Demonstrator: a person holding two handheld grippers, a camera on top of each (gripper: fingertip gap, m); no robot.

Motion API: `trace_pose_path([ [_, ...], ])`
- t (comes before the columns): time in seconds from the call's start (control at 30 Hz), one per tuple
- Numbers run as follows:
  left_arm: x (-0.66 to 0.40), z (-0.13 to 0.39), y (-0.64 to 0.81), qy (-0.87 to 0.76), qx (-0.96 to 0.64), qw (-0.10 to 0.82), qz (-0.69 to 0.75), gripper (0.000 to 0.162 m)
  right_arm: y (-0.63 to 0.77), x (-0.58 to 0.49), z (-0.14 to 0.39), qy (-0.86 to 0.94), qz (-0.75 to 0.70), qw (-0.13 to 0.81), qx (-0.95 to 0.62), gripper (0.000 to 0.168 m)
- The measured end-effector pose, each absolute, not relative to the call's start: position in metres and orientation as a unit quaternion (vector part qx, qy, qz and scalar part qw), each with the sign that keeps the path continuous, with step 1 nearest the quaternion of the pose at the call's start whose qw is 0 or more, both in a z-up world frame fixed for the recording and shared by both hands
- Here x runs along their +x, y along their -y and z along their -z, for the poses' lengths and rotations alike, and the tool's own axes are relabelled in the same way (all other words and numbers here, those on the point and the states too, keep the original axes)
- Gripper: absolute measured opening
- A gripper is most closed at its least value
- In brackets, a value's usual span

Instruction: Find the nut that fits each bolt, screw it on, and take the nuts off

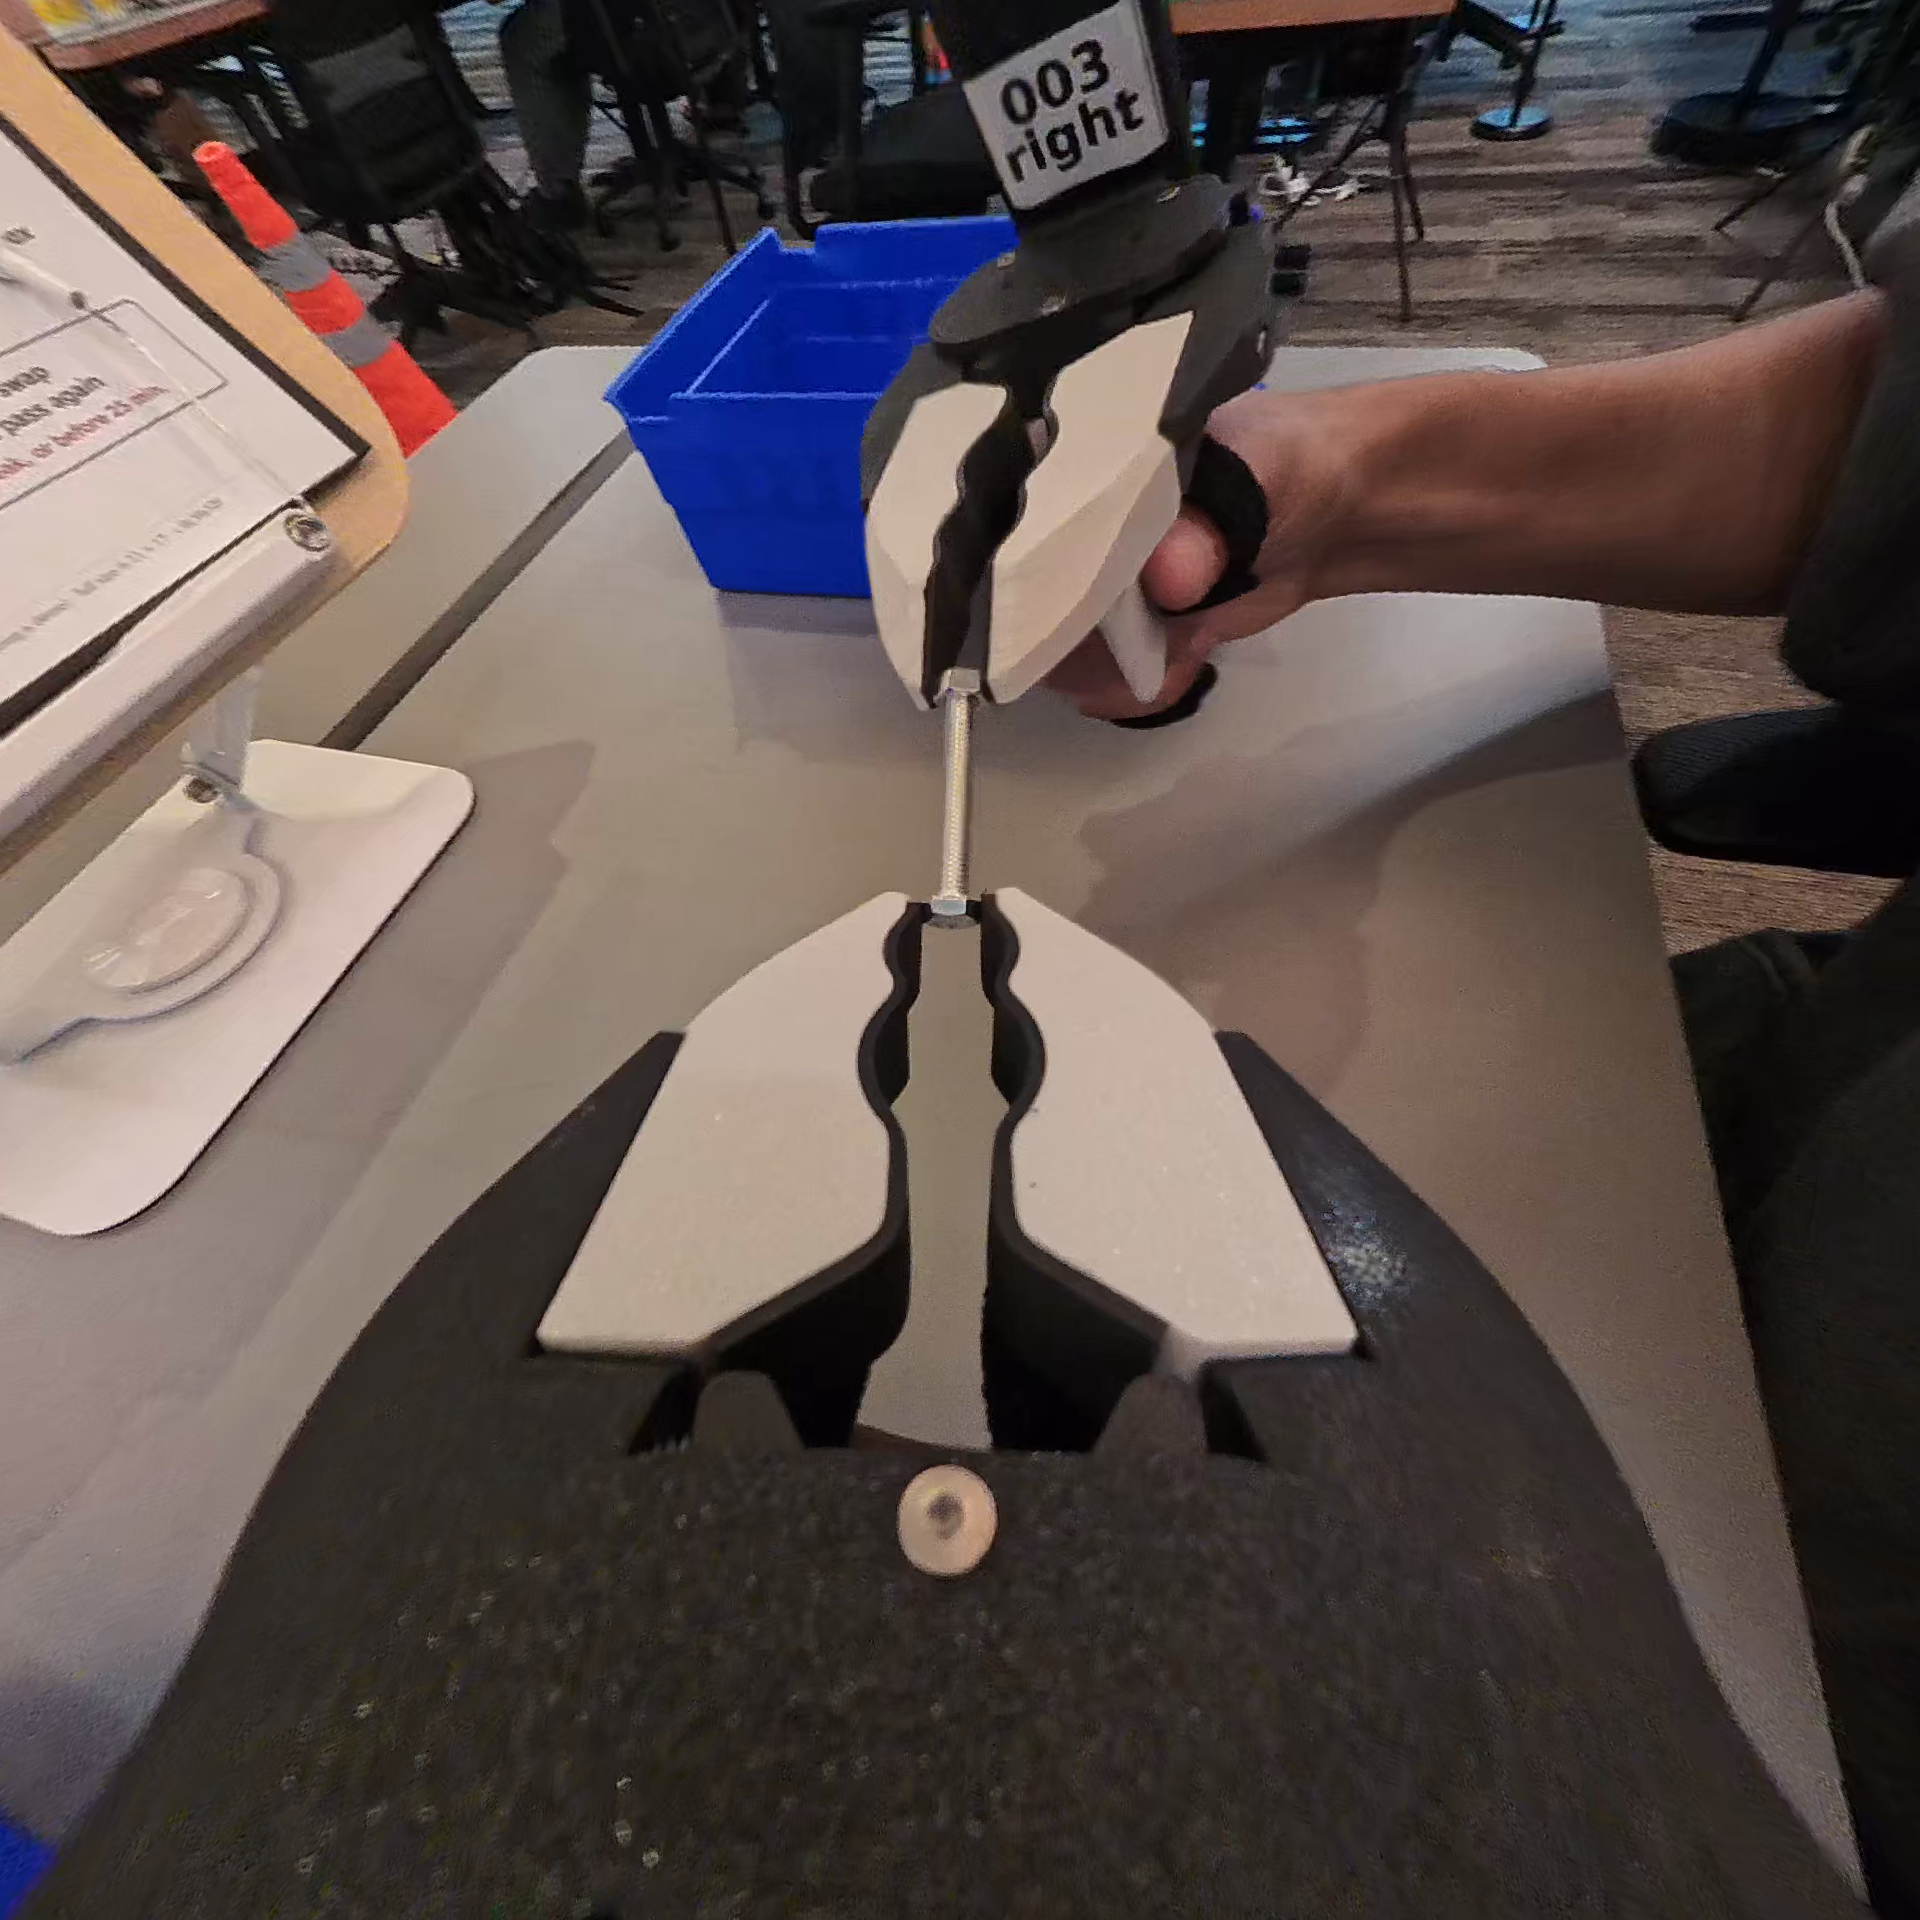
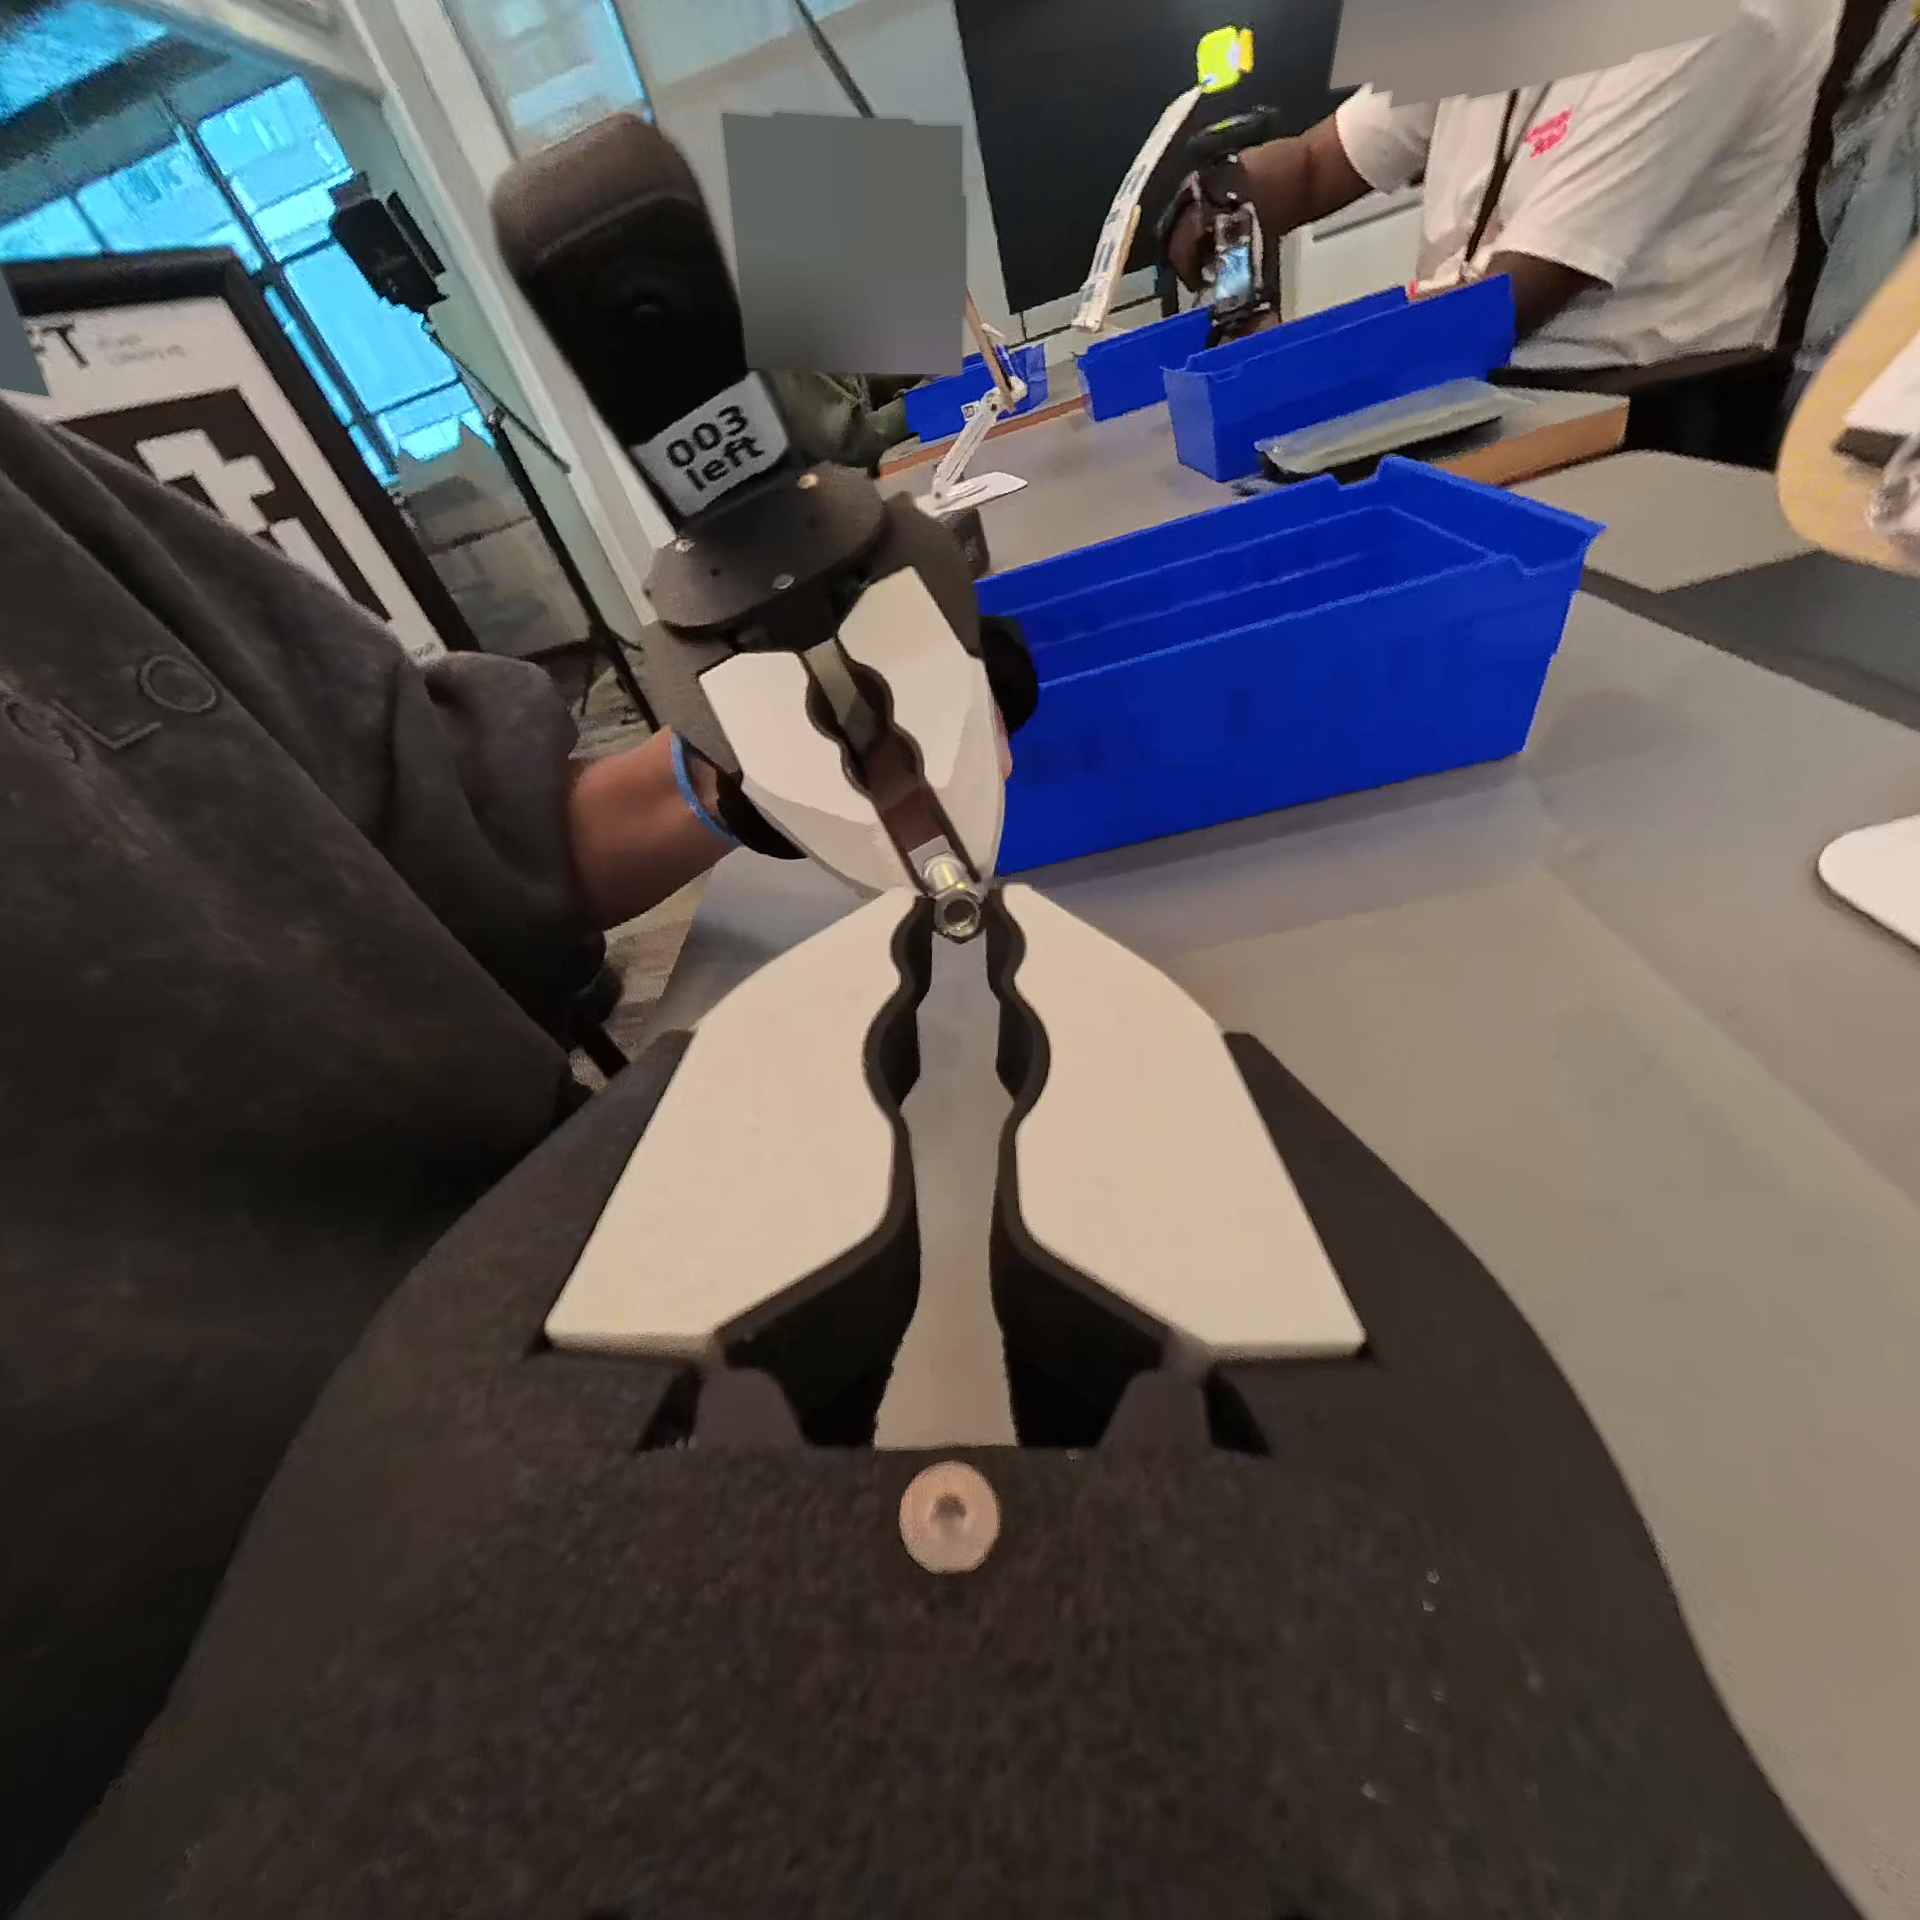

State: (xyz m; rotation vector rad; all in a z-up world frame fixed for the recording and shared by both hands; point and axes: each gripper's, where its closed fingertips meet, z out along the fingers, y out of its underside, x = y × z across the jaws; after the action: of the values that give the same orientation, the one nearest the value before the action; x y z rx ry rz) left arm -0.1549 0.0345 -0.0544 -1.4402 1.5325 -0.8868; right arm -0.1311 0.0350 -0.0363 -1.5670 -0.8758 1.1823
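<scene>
Left gripper (image 1: 952, 914) clamped on hex end of bolt (image 1: 955, 800), held above grey table (image 1: 644, 727). Bolt runs straight ahead from its tips to right gripper (image 1: 961, 681), pinched shut on small nut (image 1: 958, 683) at far end. Blue bin (image 1: 769, 436) beyond, left of right gripper.

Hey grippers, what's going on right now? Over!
Left gripper shut on bolt head. Right gripper shut on nut at far end. Both above table. Nothing blocking.
</scene>
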Motion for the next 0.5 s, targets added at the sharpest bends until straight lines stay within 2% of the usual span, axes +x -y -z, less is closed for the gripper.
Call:
trace_pose_path([
  [0.23, -0.156, 0.071, -0.044, -0.614, -0.583, 0.459, 0.267, 0.01, -0.046, -0.131, 0.055, 0.199, -0.556, 0.385, -0.709, 0.01],
  [0.5, -0.157, 0.094, -0.049, -0.642, -0.581, 0.464, 0.187, 0.01, -0.05, -0.131, 0.081, 0.057, -0.605, 0.267, -0.748, 0.01],
])
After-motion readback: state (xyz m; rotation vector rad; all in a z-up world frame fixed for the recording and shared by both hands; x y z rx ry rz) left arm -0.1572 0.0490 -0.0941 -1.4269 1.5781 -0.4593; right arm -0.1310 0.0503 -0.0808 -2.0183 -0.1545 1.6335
